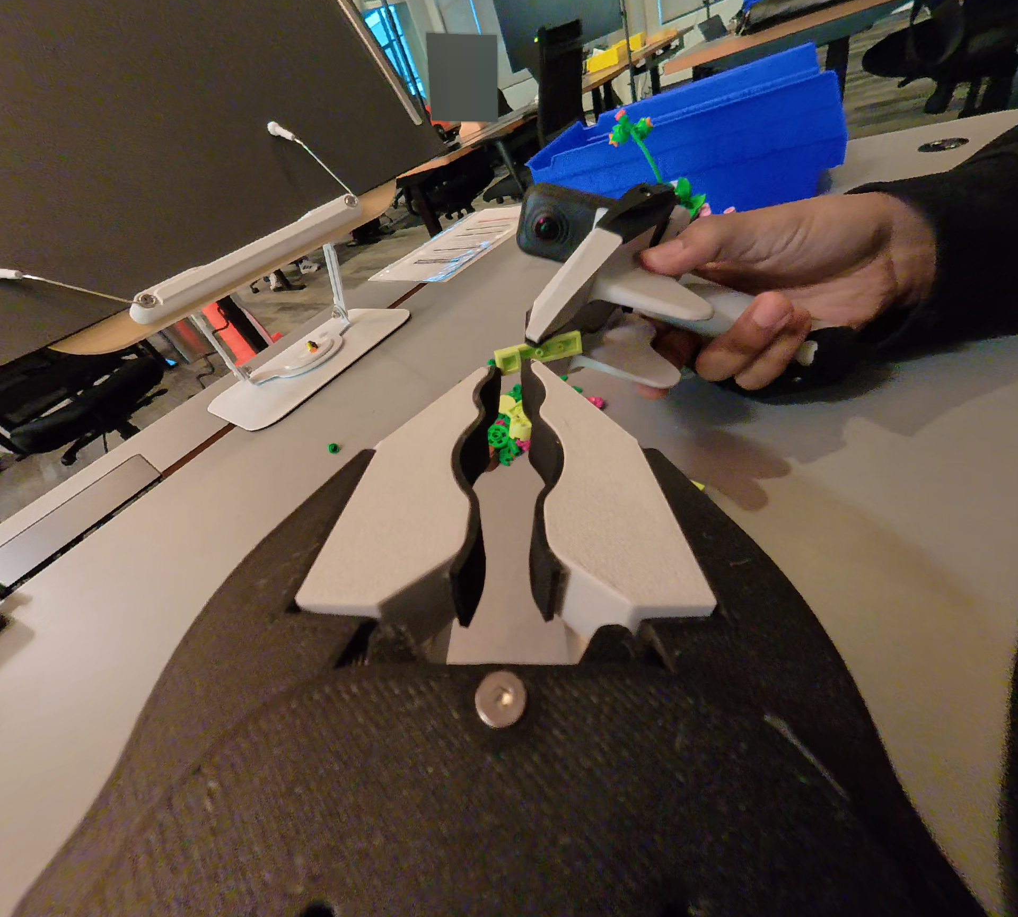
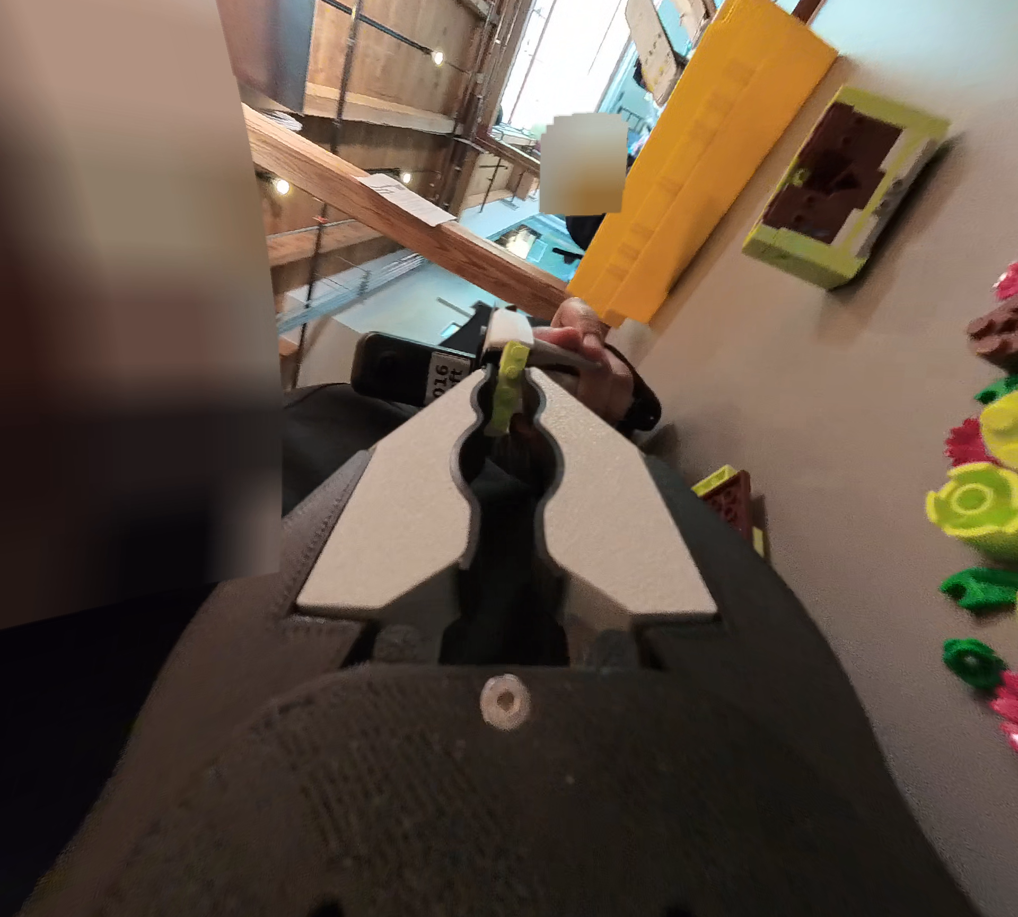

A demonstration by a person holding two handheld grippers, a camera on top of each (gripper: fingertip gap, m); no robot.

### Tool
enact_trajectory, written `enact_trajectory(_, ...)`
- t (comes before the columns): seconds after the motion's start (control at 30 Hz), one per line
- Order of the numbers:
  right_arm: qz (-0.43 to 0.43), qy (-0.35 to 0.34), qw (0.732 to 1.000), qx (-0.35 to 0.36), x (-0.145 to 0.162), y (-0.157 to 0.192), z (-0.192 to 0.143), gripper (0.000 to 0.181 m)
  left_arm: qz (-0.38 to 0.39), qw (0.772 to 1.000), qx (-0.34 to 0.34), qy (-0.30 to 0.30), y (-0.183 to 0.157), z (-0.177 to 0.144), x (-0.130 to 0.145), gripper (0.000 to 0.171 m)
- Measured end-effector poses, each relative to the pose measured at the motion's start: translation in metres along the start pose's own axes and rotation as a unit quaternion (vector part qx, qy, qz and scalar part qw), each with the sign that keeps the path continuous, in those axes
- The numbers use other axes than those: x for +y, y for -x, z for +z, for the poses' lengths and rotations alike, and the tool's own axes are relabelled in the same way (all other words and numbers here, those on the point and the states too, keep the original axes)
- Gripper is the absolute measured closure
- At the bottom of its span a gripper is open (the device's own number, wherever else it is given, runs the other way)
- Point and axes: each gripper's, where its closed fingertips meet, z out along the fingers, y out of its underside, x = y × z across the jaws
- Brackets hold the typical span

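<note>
Grey counter (image 1: 826, 532) fills most of the left wrist view. At the far left of that frame a white stand (image 1: 308, 372) with a long white bar sits on the counter, and a tiny green piece (image 1: 332, 447) lies alone near it. In the middle, the left gripper (image 1: 509, 370) points up the frame. Its two fingers (image 1: 429, 477) are almost pressed together at the tips, and they pinch one end of a lime green flat brick (image 1: 537, 351). Below the tips, seen through the gap, lies a small pile of green, yellow and pink toy pieces (image 1: 509, 430) on the counter. Just right of the middle, the right gripper (image 1: 542, 339) comes down from the upper right and its tip touches the other end of the same brick. I cannot tell from this view how its fingers stand. A hand (image 1: 799, 279) in a black sleeve holds it. Behind it stands a blue bin (image 1: 743, 135) with a green toy flower stem (image 1: 639, 141) in front of it.

In the right wrist view, the right gripper (image 2: 507, 389) has its fingers (image 2: 418, 477) close together, pinching the lime green flat brick (image 2: 509, 389) held on its edge. Right of that, a yellow bin (image 2: 699, 157) stands on the counter (image 2: 799, 450), then a lime and brown brick box (image 2: 843, 185), and at the far right edge loose toy flower pieces (image 2: 980, 505).
</note>
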Motion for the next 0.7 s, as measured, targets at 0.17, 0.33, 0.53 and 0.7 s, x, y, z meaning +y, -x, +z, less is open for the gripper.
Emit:
enact_trajectory(0.17, 0.018, 0.001, 1.0, 0.011, 0.001, -0.007, -0.001, 0.176, 0.019, 1.0, -0.005, 0.009, -0.002, 0.002, 0.005, 0.169)
enact_trajectory(0.33, -0.016, 0.009, 0.999, 0.044, 0.002, -0.01, 0.0, 0.175, 0.041, 0.999, -0.017, 0.011, -0.001, 0.002, 0.006, 0.165)
enact_trajectory(0.53, -0.048, 0.023, 0.996, 0.067, 0.004, -0.011, 0.0, 0.176, 0.052, 0.998, -0.01, 0.016, -0.003, 0.002, 0.008, 0.168)
enact_trajectory(0.7, -0.07, 0.033, 0.994, 0.072, 0.006, -0.009, -0.001, 0.175, 0.051, 0.998, -0.006, 0.026, -0.003, 0.0, 0.006, 0.168)
